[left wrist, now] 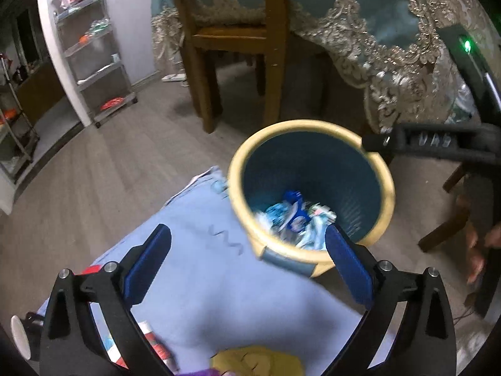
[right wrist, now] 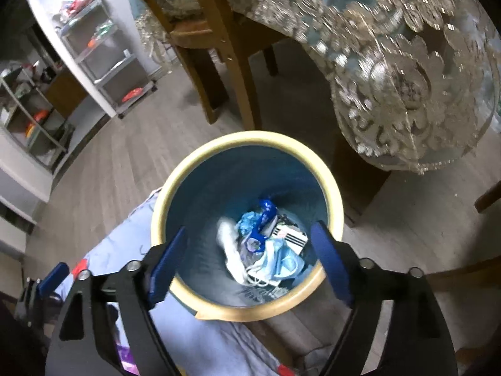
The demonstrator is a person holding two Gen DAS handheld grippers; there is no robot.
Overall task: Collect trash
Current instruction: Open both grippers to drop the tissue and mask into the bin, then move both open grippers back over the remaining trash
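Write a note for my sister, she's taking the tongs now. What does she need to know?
Left tongs: open, empty, over the blue cloth beside the bin.
Right tongs: open, empty, above the bin's mouth.
Done: wrappers and a mask lie in the bin.
Left: a yellow scrap and a red-and-white packet remain on the cloth near the left tongs.

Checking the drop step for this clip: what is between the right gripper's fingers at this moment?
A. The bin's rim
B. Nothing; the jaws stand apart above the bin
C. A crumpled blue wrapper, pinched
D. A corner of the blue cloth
B: the right gripper has its jaws wide apart and empty above the bin, with the trash lying on the bin's bottom.
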